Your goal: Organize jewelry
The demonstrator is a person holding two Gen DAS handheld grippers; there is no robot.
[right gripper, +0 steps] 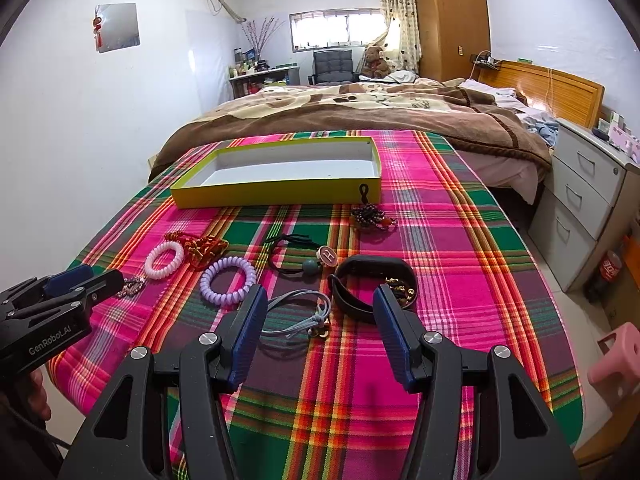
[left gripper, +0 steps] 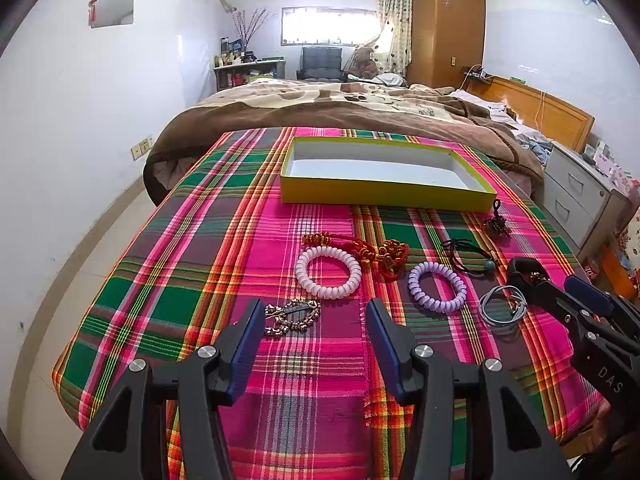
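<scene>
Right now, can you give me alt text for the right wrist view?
The open right claw hovers over a plaid cloth strewn with hair ties and bracelets, a grey cord loop nearest. An empty yellow box sits behind them.

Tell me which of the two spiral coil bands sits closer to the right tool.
The lilac coil band, just beyond the right tool's left finger. The pale pink coil band lies farther left, beside the red knotted cord.
</scene>
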